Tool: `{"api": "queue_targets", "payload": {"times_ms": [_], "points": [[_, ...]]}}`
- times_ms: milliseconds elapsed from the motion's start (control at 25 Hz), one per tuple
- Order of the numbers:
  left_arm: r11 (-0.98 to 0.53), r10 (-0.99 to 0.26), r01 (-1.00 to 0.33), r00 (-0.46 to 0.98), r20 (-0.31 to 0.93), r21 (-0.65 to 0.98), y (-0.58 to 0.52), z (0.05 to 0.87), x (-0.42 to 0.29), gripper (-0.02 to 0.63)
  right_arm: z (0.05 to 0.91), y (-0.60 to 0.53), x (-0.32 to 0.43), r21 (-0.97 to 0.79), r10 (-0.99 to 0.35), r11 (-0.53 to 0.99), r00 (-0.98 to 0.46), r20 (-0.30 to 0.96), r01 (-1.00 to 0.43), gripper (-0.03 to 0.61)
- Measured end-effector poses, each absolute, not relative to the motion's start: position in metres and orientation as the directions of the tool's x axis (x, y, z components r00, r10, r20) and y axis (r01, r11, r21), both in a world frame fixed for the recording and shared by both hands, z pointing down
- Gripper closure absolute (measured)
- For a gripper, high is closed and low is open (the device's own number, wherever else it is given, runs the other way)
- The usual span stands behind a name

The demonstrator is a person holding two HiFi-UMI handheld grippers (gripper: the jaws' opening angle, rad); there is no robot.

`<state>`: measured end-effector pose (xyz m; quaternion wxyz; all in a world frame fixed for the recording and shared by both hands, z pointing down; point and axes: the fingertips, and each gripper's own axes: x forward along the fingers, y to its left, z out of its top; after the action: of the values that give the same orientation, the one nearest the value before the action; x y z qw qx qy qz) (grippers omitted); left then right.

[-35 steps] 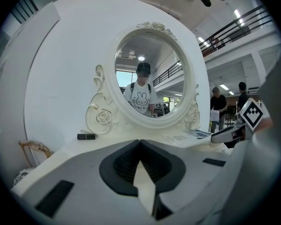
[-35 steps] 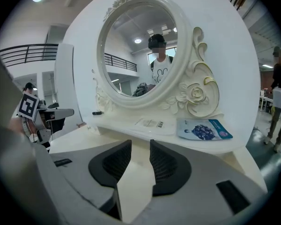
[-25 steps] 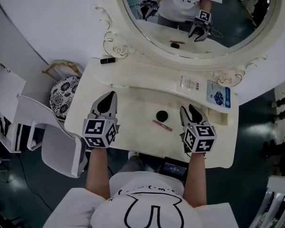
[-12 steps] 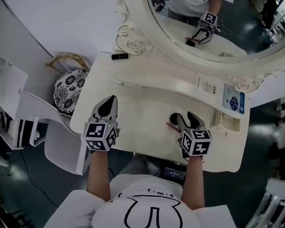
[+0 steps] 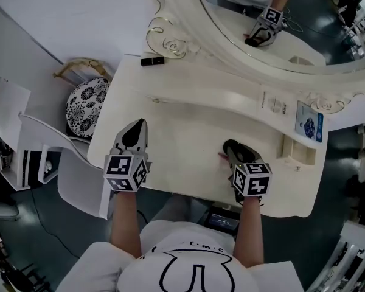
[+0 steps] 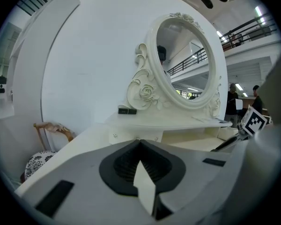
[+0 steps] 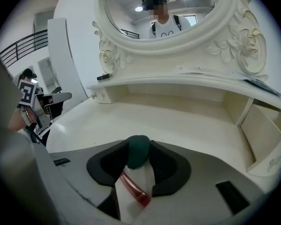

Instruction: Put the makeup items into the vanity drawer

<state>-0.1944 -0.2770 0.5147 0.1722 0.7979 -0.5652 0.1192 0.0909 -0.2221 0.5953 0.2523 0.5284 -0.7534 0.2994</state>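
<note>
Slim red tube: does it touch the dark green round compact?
Cannot tell. Right gripper view: the slim red tube and dark green round compact meet in outline, yet this low angle could hide a gap.

In the head view the right gripper, its jaws just closing a little with a dark green round item between them, covers most of that item and all but the tip of the red stick. The top edge cuts off the oval mirror. The black item at upper left is too small to identify.
</note>
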Motion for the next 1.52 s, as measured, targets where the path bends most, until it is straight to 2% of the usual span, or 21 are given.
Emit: {"api": "queue_targets", "payload": {"times_ms": [40,120,760,1520], "points": [[-0.300,-0.861,-0.944,0.331,0.387,0.141,-0.277,0.516,-0.195,0.606,0.594,-0.223,0.091,-0.188,-0.646,0.261,-0.316,0.695,-0.947,0.460],[-0.298,-0.860,-0.944,0.331,0.389,0.143,-0.278,0.517,-0.194,0.606,0.591,-0.224,0.092,-0.200,-0.652,0.256,-0.322,0.687,-0.946,0.565],[-0.329,-0.886,-0.935,0.353,0.301,0.131,-0.285,0.471,-0.157,0.606,0.540,-0.229,0.118,-0.180,-0.698,0.304,-0.348,0.626,-0.935,0.566],[-0.384,-0.883,-0.915,0.404,0.240,0.128,-0.274,0.435,-0.054,0.606,0.492,-0.209,0.251,-0.121,-0.802,0.166,-0.206,0.561,-0.979,0.565]]}}
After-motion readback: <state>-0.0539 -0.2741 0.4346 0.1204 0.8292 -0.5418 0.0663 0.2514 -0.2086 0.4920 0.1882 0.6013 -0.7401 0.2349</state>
